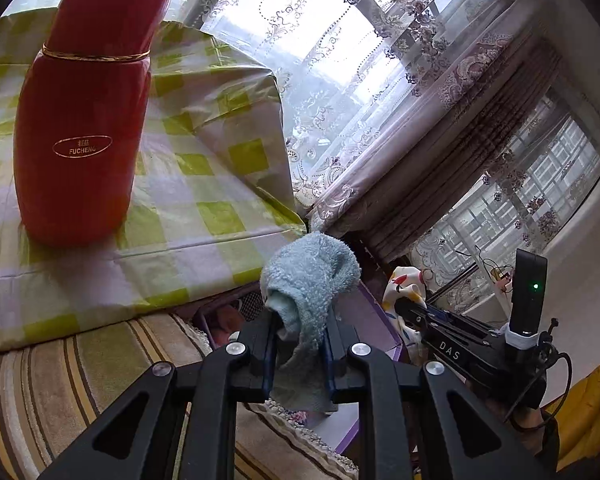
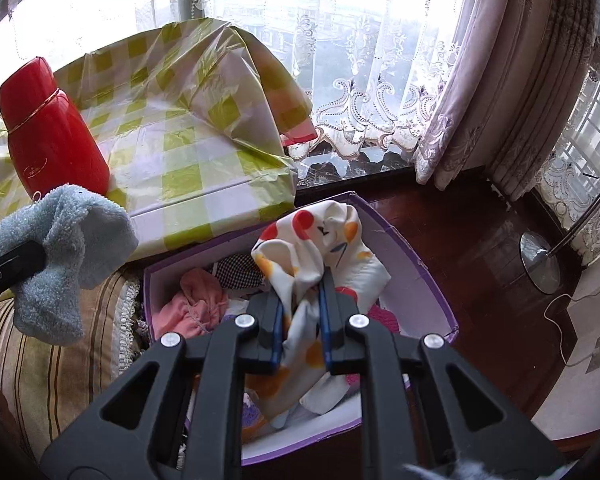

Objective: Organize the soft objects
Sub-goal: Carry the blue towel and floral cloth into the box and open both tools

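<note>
Left tongs [image 1: 300, 332] clamped on blue towel [image 1: 312, 276]; right tongs [image 2: 302, 300] clamped on patterned cloth [image 2: 320, 240] above purple box [image 2: 412, 256].

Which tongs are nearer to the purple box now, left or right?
Right. The right tongs hold a patterned cloth over the purple box. The left tongs hold a blue towel beside it, near the red flask.

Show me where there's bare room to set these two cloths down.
Free: the checked tablecloth between the red flask and its folded-up corner. Crowded: the purple box, full of clothes under the patterned cloth. The blue towel hangs over the striped cushion.
</note>
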